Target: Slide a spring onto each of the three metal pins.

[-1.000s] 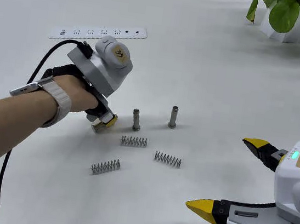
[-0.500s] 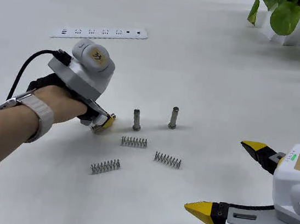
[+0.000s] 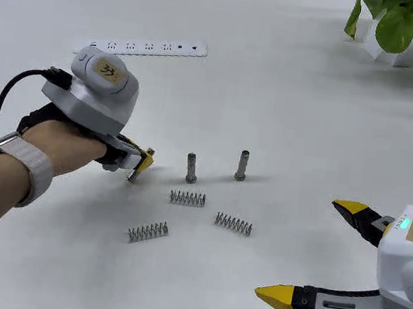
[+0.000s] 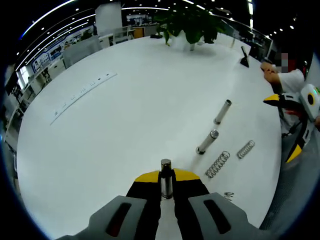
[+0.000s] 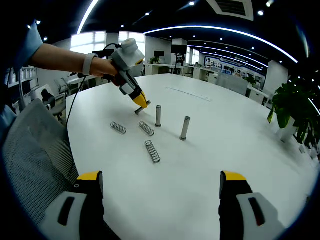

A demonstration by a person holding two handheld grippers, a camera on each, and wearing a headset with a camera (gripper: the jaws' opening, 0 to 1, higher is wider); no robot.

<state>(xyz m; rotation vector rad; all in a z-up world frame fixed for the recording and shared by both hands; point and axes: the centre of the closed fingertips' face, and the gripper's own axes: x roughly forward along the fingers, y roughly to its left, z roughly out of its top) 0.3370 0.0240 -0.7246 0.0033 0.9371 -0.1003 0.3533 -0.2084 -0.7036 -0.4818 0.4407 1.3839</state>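
White office table [image 3: 311,115], three loose springs [image 3: 187,197] [image 3: 233,223] [image 3: 147,231]

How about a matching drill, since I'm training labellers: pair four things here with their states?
Things:
1. left hand-held gripper
2. right hand-held gripper
3. three springs
4. two free pins

States:
A. lying flat on the table
B. open, empty
C. standing upright
D. shut on a pin

Pairs: 1-D, 2-B, 3-A, 4-C.

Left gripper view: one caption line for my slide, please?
Left gripper holds one metal pin; two pins and springs beyond on table.
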